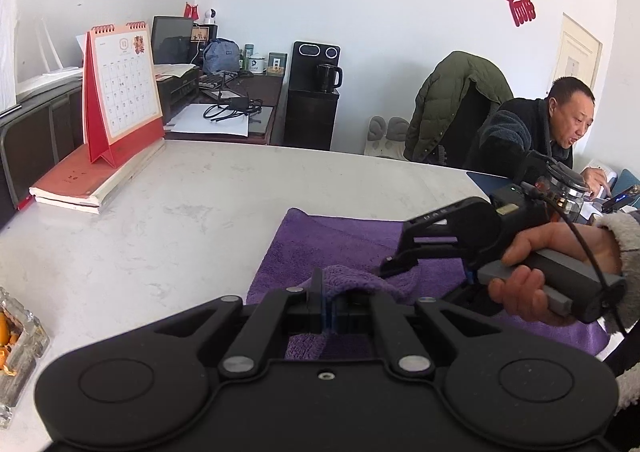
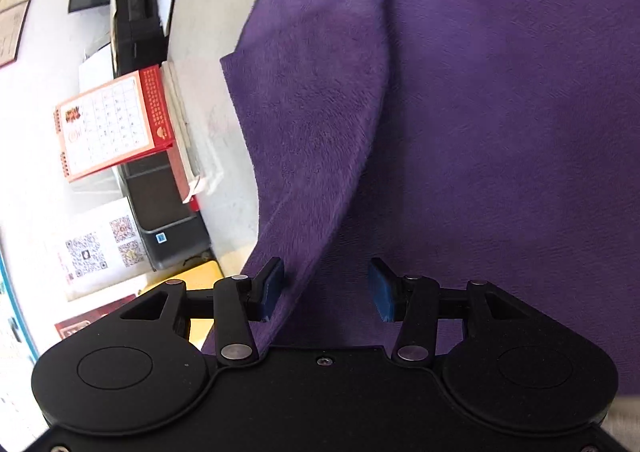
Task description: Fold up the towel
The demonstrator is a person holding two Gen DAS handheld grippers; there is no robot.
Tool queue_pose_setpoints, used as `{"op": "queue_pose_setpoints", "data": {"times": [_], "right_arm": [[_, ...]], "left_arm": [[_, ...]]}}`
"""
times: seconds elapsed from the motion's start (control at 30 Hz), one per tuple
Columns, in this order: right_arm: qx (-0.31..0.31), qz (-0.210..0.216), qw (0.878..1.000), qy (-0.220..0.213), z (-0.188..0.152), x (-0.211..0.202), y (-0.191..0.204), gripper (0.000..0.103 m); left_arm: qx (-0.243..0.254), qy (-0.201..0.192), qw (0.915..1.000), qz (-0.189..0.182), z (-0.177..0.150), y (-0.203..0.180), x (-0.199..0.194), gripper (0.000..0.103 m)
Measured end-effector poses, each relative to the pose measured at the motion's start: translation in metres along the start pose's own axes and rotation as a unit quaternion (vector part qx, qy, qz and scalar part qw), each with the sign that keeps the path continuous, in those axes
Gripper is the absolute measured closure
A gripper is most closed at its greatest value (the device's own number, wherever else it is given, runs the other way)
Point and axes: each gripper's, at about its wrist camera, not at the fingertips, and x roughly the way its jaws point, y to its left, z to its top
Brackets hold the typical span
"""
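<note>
A purple towel (image 1: 320, 244) lies on the white table (image 1: 160, 212). My left gripper (image 1: 330, 310) is shut on a raised fold of the towel's near edge. My right gripper (image 1: 394, 266) comes in from the right, its fingertips just beside that same fold. In the right wrist view the towel (image 2: 500, 132) fills the frame. A lifted flap (image 2: 316, 124) rises between the blue pads (image 2: 380, 292) of my right gripper (image 2: 326, 290), whose jaws stand wide apart, with the flap lying against the left pad.
A red desk calendar (image 1: 120, 92) stands on a stack of books (image 1: 92, 176) at the table's far left. A glass ashtray (image 1: 16, 344) sits at the near left edge. A seated man (image 1: 540, 132) and a glass kettle (image 1: 568, 180) are at the far right.
</note>
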Motion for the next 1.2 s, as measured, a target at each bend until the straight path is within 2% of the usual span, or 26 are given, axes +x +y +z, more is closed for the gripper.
{"op": "queue_pose_setpoints", "data": {"times": [0.13, 0.23, 0.27, 0.3, 0.47, 0.5, 0.6, 0.87, 0.93, 1.2], "right_arm": [[-0.046, -0.009, 0.998, -0.052, 0.031, -0.005, 0.018, 0.066], [-0.083, -0.03, 0.993, -0.079, 0.051, -0.013, 0.031, 0.079], [-0.088, -0.035, 0.992, -0.082, 0.055, -0.015, 0.033, 0.087], [-0.1, -0.044, 0.991, -0.082, 0.058, -0.015, 0.035, 0.089], [-0.173, -0.083, 0.978, -0.085, 0.061, -0.016, 0.051, 0.098], [-0.197, -0.091, 0.972, -0.086, 0.06, -0.016, 0.057, 0.099], [-0.293, -0.114, 0.945, -0.089, 0.055, -0.015, 0.082, 0.099], [-0.412, -0.124, 0.898, -0.094, 0.055, -0.015, 0.133, 0.099], [-0.424, -0.116, 0.894, -0.091, 0.056, -0.016, 0.14, 0.099], [-0.424, -0.087, 0.898, -0.085, 0.066, -0.031, 0.138, 0.101]], "left_arm": [[0.001, 0.011, 0.9999, 0.001, -0.01, 0.0, 0.001, 0.101], [-0.003, 0.017, 0.9998, -0.002, -0.016, 0.001, 0.006, 0.101], [-0.002, 0.019, 0.9998, -0.002, -0.018, 0.001, 0.007, 0.101], [-0.001, 0.021, 0.9998, -0.003, -0.02, 0.0, 0.008, 0.101], [0.006, 0.029, 0.9995, -0.015, -0.028, -0.006, 0.013, 0.101], [0.008, 0.03, 0.9993, -0.018, -0.029, -0.008, 0.014, 0.101], [0.013, 0.032, 0.9991, -0.026, -0.029, -0.013, 0.016, 0.101], [0.012, 0.026, 0.9988, -0.04, -0.028, -0.028, 0.018, 0.101], [0.012, 0.021, 0.9988, -0.043, -0.03, -0.033, 0.019, 0.101], [0.002, -0.01, 0.9983, -0.058, -0.03, -0.05, 0.02, 0.101]]}}
